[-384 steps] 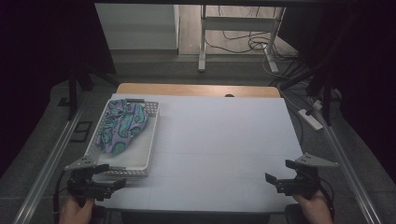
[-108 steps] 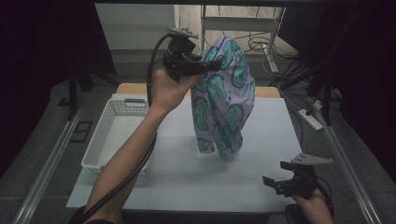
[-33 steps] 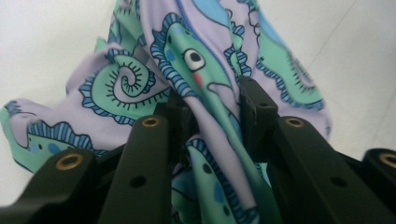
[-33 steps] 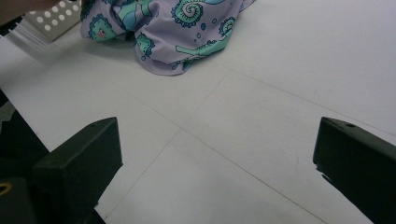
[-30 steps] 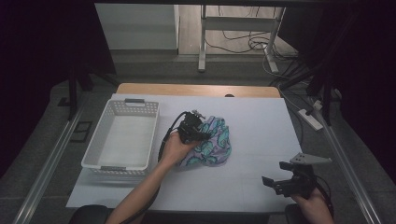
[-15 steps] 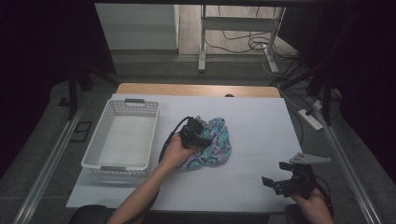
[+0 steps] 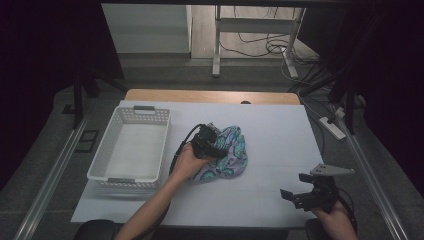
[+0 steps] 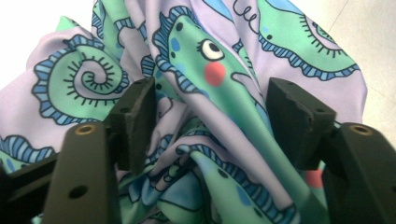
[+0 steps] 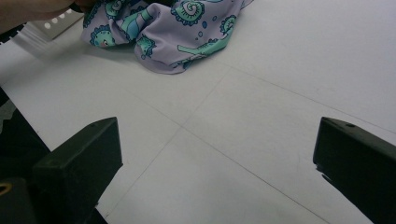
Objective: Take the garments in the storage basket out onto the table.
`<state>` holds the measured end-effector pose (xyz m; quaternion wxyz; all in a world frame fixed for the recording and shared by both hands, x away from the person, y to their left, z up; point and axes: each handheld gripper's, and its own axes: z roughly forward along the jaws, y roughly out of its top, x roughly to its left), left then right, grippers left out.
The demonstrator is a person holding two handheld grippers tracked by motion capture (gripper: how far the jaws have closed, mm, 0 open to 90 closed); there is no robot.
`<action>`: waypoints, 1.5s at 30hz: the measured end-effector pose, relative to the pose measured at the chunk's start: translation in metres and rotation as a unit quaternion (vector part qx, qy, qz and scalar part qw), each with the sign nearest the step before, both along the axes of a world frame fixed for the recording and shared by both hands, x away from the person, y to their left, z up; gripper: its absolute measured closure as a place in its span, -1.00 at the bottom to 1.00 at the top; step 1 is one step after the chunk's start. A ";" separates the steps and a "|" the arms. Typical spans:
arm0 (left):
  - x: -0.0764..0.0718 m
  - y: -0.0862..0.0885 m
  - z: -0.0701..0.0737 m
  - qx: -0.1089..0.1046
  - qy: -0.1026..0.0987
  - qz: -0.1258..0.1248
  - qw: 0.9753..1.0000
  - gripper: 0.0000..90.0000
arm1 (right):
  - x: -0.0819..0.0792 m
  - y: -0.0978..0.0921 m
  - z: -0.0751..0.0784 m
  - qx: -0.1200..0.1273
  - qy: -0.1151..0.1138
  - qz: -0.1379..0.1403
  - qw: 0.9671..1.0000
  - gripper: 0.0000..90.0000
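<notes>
A lilac cloth (image 7: 231,155) printed with green and blue seahorses lies bunched on the white table sheet (image 7: 280,125), just right of the white basket (image 7: 102,160). My left gripper (image 7: 212,145) rests on the cloth's left side. In the left gripper view its jaws stand apart, open, with folds of the cloth (image 8: 219,70) bulging up between them around the left gripper (image 8: 210,107). My right gripper (image 7: 290,196) hovers open near the table's front right corner, nothing between its jaws. From the right gripper view, the right gripper (image 9: 217,144) faces bare sheet, with the cloth (image 9: 163,28) farther off.
The basket has nothing in it; its perforated rim (image 9: 42,28) peeks in beside a hand. A power strip (image 7: 332,127) and cables lie off the table's right edge. Metal rails run along both sides.
The cloth left the basket, was held high by the left gripper, and now lies on the table. Over the last second the left hand barely shifted. The right gripper stayed put.
</notes>
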<state>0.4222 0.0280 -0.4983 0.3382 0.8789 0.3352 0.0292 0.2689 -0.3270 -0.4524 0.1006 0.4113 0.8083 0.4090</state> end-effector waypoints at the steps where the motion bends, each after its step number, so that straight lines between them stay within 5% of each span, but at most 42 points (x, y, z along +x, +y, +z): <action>1: 0.000 0.000 0.000 -0.001 0.000 0.000 1.000 -0.27 | 0.000 0.000 0.000 0.001 -0.001 -0.001 1.000 -0.97; 19: -0.001 0.001 0.026 -0.037 -0.006 0.019 0.999 -0.80 | 0.000 0.001 0.000 -0.001 0.001 0.000 1.000 -0.97; 25: -0.004 0.003 0.033 -0.037 -0.024 -0.007 0.999 -0.87 | 0.000 0.001 -0.001 -0.002 0.001 0.000 1.000 -0.97; 35: -0.012 0.013 0.038 -0.052 -0.010 -0.040 0.998 -0.90 | 0.000 0.001 0.000 -0.003 0.002 0.001 1.000 -0.97; 45: -0.023 0.024 0.037 -0.089 0.002 -0.044 0.995 -0.95 | 0.000 0.002 0.000 -0.005 0.002 0.000 1.000 -0.97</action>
